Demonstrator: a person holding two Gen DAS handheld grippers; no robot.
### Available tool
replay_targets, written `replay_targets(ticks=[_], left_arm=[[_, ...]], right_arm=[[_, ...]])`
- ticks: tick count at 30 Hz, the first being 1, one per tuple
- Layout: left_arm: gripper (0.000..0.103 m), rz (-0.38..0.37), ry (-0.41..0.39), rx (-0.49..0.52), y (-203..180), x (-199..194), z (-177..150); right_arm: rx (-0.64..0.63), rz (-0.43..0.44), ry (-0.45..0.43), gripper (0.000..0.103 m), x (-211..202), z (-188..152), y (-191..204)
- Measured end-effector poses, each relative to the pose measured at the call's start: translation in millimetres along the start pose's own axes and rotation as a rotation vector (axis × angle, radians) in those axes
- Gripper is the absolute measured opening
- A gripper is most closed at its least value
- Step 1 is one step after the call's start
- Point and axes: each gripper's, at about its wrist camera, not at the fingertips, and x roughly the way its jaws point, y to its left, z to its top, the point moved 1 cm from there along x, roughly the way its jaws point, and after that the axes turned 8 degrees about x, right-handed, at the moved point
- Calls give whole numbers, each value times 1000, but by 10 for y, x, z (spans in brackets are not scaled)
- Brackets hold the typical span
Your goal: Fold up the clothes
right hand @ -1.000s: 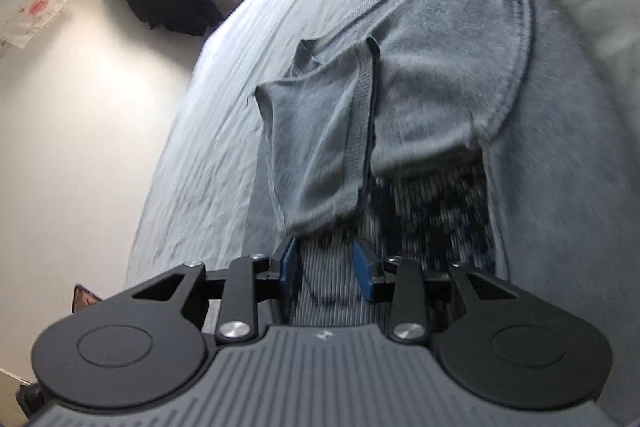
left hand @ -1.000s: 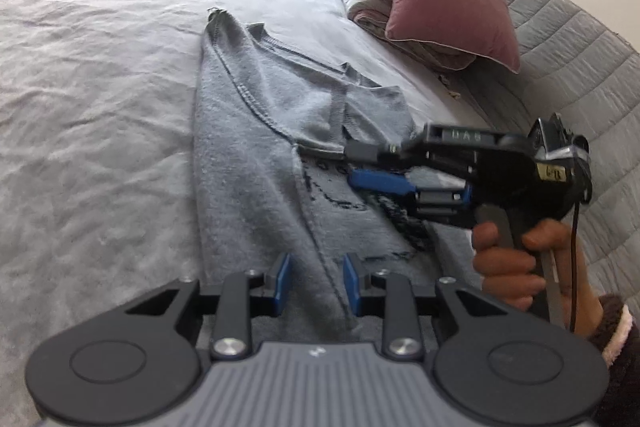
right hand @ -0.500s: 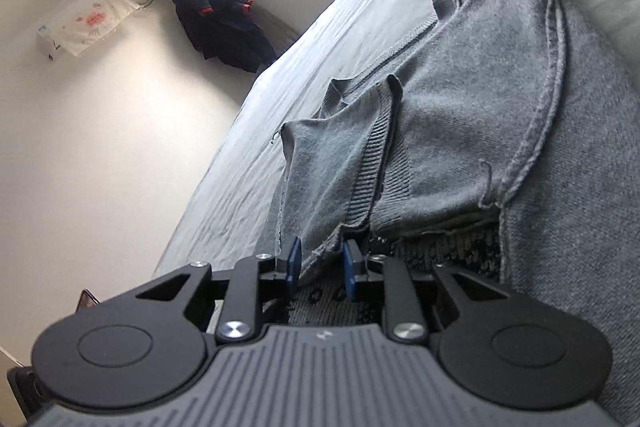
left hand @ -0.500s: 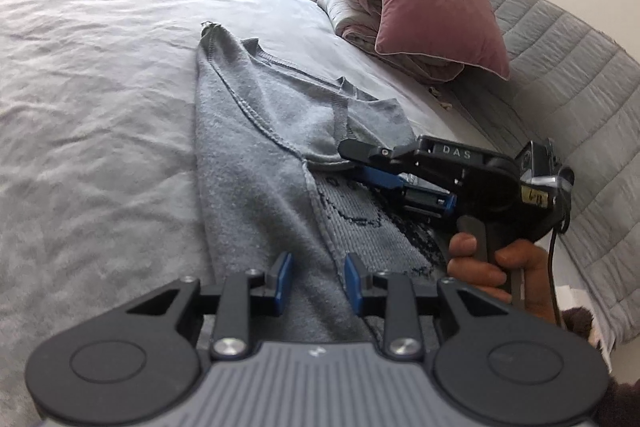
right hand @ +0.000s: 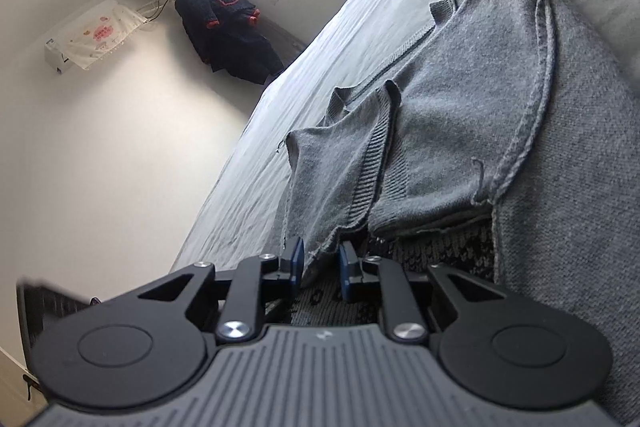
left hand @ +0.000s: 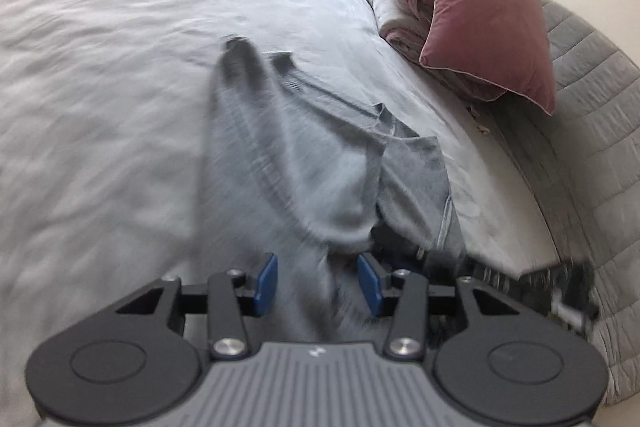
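The sweater (right hand: 472, 123) is grey knitted cloth, matt and slightly fuzzy, with ribbed edging and raised seams. The bed (left hand: 120, 67) wears a pale, smooth, lightly creased sheet. The pillow (left hand: 488, 3) looks like soft pink velvet with a faint sheen. The left gripper (left hand: 318, 283) and right gripper (right hand: 320, 265) are matt black plastic with blue pads and shiny metal screws.

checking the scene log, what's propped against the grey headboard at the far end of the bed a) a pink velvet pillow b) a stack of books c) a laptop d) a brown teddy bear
a: the left wrist view shows a pink velvet pillow leaning on folded bedding beside the quilted grey headboard, beyond the grey sweater.
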Motion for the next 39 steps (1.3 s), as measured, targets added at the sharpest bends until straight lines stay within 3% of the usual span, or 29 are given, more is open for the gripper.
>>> replay_targets(ticks=[7, 11, 16, 21, 29, 32, 34, 39], left_arm=[[57, -7, 57, 81, -421, 495, 523], [58, 2, 84, 100, -560, 703, 784], [56, -7, 140, 39, -625, 965, 1068], [55, 48, 184, 43, -697, 1207, 1226], [40, 204, 277, 105, -757, 1553, 1323], [29, 244, 295, 111, -741, 1619, 1311], [12, 289, 284, 147, -761, 1622, 1296], [4, 286, 260, 138, -720, 1542, 1299]], right_arm=[[2, -1, -13, 19, 1, 25, 35], [6, 6, -12, 19, 13, 54, 36], [9, 10, -12, 20, 12, 62, 22], [11, 12, -12, 19, 4, 68, 7], [19, 8, -9, 19, -21, 105, -15], [21, 8, -11, 19, -28, 130, -5], [19, 5, -15, 19, -26, 151, 13], [45, 23, -18, 11, -39, 168, -18]])
